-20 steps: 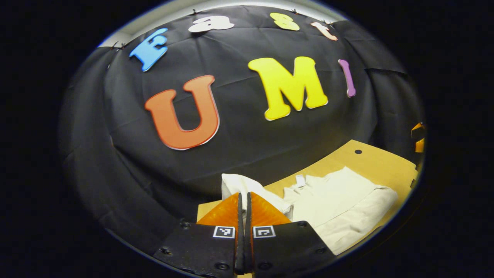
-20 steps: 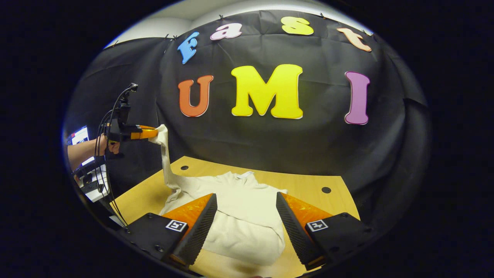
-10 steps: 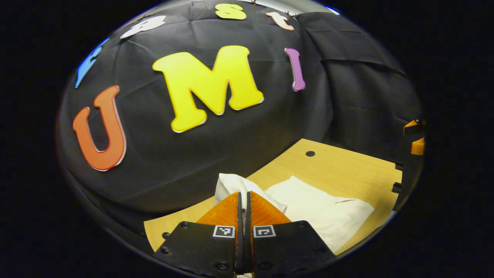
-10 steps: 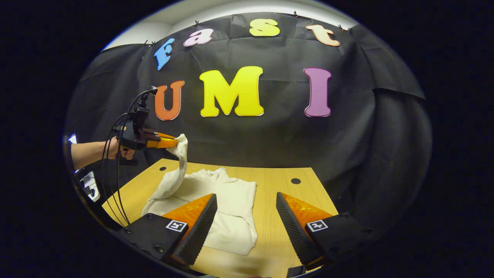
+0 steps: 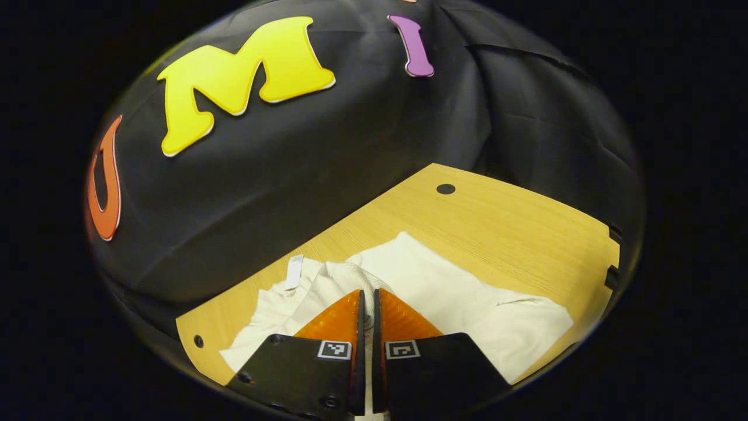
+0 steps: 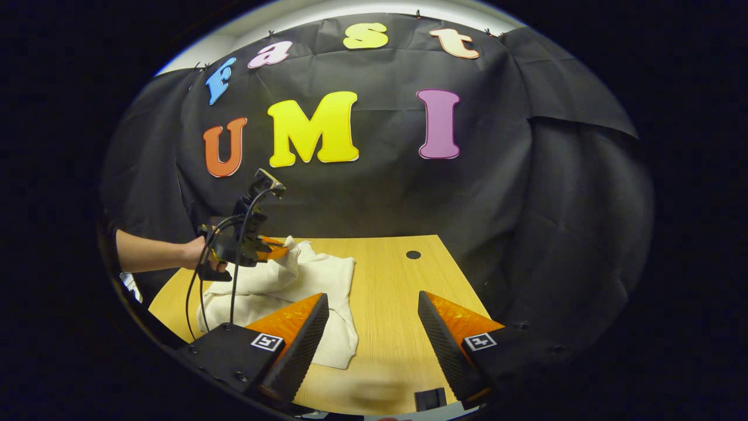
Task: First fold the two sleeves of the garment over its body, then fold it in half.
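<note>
left gripper: jaws closed on sleeve, over garment body | right gripper: jaws wide, empty | half-fold pending on table

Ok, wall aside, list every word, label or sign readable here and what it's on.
Neck tag on the cream garment: too small to read.
Square coded markers on the left gripper: patterns, no words.
Matching markers on the right gripper: no words.

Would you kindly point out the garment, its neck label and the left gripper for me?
garment [image 5: 467,292], left gripper view, flat body panel.
neck label [image 5: 294,272], left gripper view, middle of the tag.
left gripper [image 6: 280,252], right gripper view, fingertips pinching the sleeve.
</note>
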`<state>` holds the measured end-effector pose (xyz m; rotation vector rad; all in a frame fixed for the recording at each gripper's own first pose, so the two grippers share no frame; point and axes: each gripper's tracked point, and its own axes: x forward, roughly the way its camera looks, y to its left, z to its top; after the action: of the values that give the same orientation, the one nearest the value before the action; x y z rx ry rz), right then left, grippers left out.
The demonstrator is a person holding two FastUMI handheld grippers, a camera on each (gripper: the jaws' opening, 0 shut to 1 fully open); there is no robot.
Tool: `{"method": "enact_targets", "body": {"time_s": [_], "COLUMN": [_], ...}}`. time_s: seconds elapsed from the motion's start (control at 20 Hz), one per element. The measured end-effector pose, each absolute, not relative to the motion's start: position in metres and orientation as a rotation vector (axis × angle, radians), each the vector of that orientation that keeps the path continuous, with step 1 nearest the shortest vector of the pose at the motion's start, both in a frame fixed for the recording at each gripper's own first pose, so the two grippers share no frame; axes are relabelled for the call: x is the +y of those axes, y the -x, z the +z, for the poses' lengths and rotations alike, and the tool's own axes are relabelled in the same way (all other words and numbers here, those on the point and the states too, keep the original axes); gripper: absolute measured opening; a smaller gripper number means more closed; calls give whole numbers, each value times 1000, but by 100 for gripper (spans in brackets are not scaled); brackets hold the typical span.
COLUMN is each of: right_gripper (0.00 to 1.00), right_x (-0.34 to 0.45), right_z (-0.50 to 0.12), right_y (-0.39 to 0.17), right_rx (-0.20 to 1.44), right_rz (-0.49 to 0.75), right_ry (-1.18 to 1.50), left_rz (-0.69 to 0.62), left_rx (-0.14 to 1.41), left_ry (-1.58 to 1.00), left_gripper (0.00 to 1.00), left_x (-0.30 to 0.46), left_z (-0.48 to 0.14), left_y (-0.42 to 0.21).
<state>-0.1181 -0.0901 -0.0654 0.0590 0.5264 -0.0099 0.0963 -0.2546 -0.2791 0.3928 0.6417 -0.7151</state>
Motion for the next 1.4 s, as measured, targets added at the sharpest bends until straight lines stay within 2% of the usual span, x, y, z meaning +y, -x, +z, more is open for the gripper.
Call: {"method": "enact_targets", "body": {"time_s": [0.25,0.3,0.35,0.4,0.45,0.5,0.6,0.9,1.4], "right_gripper": [96,96,96,96,96,96,96,96,97], "right_x": [-92,-91,-89,-88,-86,-84,-76,-38,9], "right_z": [-63,-63,-63,-61,-58,-58,-60,-75,-118], "right_y": [112,109,106,104,101,97,88,64,49], "right_rx": [517,516,513,505,497,491,493,554,697], "right_rz": [-22,-21,-19,-16,-12,-9,5,94,184], "right_ry": [-92,-96,-95,-94,-95,-95,-110,-104,-45], "left_rz": [-762,-766,-770,-772,-771,-760,-726,-638,-300], "left_rx": [660,661,654,637,614,599,590,686,774], "left_ry": [-292,-284,-271,-245,-216,-197,-162,-109,18], "left_gripper": [13,29,37,61,71,87,100,98,97], "left_x": [-289,-294,-295,-299,-299,-295,-280,-202,-48], "left_z": [-283,-281,-278,-273,-264,-256,-243,-222,-218], "left_y": [-78,-75,-71,-70,-67,-65,-59,-12,30]}}
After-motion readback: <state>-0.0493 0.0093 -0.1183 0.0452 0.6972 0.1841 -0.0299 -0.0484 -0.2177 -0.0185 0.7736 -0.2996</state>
